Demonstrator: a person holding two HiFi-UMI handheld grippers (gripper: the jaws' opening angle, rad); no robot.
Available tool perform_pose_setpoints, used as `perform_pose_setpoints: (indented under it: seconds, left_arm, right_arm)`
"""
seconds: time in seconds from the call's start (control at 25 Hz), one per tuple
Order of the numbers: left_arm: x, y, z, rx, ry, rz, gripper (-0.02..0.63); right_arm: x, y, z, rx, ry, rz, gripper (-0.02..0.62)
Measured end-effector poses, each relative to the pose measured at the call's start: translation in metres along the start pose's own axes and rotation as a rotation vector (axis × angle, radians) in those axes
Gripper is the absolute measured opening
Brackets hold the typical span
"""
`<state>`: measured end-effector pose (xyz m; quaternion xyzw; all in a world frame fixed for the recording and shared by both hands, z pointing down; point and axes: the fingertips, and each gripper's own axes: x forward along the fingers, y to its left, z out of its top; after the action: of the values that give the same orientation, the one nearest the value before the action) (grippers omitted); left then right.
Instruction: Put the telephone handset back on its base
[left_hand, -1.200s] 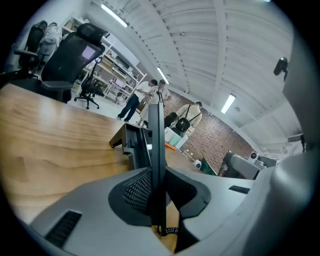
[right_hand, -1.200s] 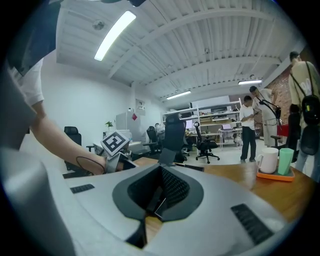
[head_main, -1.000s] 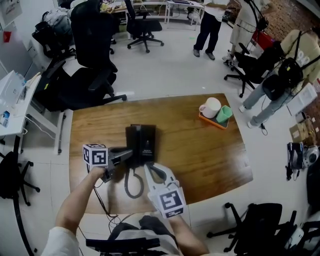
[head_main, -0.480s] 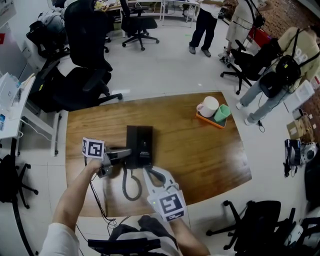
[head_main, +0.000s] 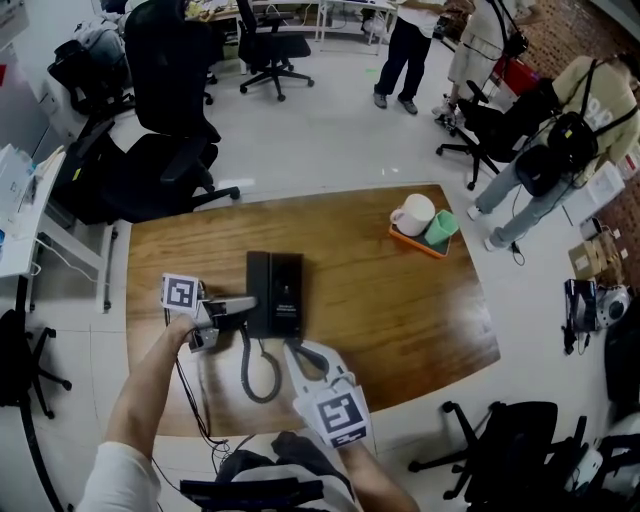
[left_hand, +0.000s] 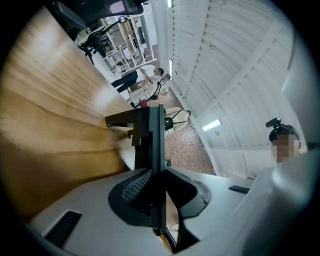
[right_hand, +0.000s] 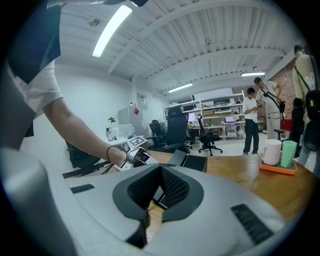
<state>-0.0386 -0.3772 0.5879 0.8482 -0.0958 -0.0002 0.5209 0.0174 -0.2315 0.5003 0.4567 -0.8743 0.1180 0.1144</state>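
Two tools, left tool (left_hand: 158, 181) clamped on black handset (left_hand: 155, 134), right tool (right_hand: 159, 194) jaws apart

Bright, even light from ceiling strip lamps (right_hand: 114, 30) (soft sheen on the table (head_main: 400, 300)); the 2 gripper views bulge, dark-cornered, with the handset (left_hand: 156, 145) a silhouette.

We have the desk (head_main: 400, 300) free from its middle to the right edge and the near right corner. Left of centre stands the phone base (head_main: 283, 293), with the left gripper (head_main: 238, 304) clamping the handset (left_hand: 156, 150) at its left side. The cord (head_main: 250, 375) loops toward the near edge, and a tray (head_main: 399, 234) of cups (head_main: 414, 213) crowds the far right corner.
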Motion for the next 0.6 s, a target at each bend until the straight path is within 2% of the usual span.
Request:
perform_pose_setpoints:
  seconds: [0.16, 0.4, 0.6]
  left_arm:
    - [0.0050, -0.0055, -0.0038, 0.029, 0.029, -0.005, 0.071]
    - [0.0062, -0.0089, 0.0002, 0.048, 0.015, -0.011, 0.071]
    - [0.0012, -0.0019, 0.0007, 0.054, 0.023, 0.037, 0.072]
  right_arm:
    - [0.0014, 0.0044, 0.0058, 0.021, -0.004, 0.007, 0.005]
    - [0.0002, 0.0053, -0.0014, 0.000, 0.007, 0.023, 0.005]
    - [0.0016, 0.0073, 0.0030, 0.038, 0.003, 0.025, 0.005]
